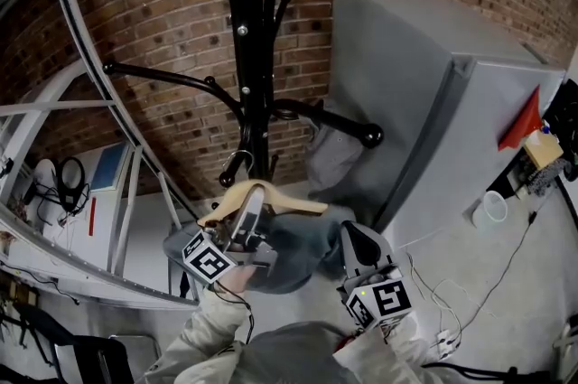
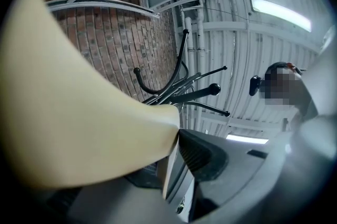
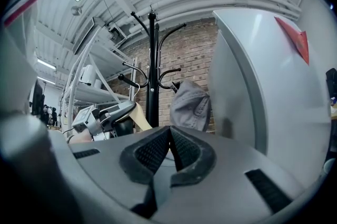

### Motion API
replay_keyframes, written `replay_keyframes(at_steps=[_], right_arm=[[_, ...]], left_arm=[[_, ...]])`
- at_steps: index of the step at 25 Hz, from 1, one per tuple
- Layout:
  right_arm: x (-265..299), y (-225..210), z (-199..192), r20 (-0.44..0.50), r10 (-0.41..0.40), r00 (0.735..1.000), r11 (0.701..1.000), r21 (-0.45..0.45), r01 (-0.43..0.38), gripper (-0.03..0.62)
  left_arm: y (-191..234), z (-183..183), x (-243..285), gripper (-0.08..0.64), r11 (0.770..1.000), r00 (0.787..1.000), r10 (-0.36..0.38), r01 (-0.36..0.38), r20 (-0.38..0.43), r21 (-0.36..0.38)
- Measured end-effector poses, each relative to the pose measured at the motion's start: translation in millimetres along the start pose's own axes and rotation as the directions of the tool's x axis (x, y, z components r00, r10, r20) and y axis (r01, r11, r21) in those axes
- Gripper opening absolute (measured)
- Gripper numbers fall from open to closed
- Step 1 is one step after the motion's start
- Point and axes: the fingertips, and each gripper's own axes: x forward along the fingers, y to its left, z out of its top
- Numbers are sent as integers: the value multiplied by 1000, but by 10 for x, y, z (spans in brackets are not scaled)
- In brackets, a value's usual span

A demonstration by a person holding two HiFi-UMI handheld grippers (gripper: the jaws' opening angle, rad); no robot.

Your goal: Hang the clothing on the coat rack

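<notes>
A black coat rack stands against the brick wall, and it also shows in the right gripper view. My left gripper is shut on a pale wooden hanger just below the rack's lower arms. The hanger's metal hook sits close to the pole. Blue-grey clothing drapes from the hanger. In the left gripper view the hanger fills the left side against the gripper. My right gripper is at the clothing's right edge. Its pads are pressed together and no cloth shows between them.
A grey cap hangs on a lower rack arm at the right. A tall grey cabinet stands right of the rack, with a red flag and a paper cup beyond. White metal shelving is at the left. Cables trail on the floor.
</notes>
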Motion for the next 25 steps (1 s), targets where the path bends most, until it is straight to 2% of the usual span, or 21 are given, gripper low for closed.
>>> replay_keyframes(at_steps=[17,25], right_arm=[[-158,-94,-210,-58,-24,998,998,48,27,25],[-296,-199,-240,-58,-37,998,998,48,40,24]], left_arm=[[97,-26,68,103,998,998,-62,63,11,-13],[143,-85,9,110,998,998,-43,44,48,-34]])
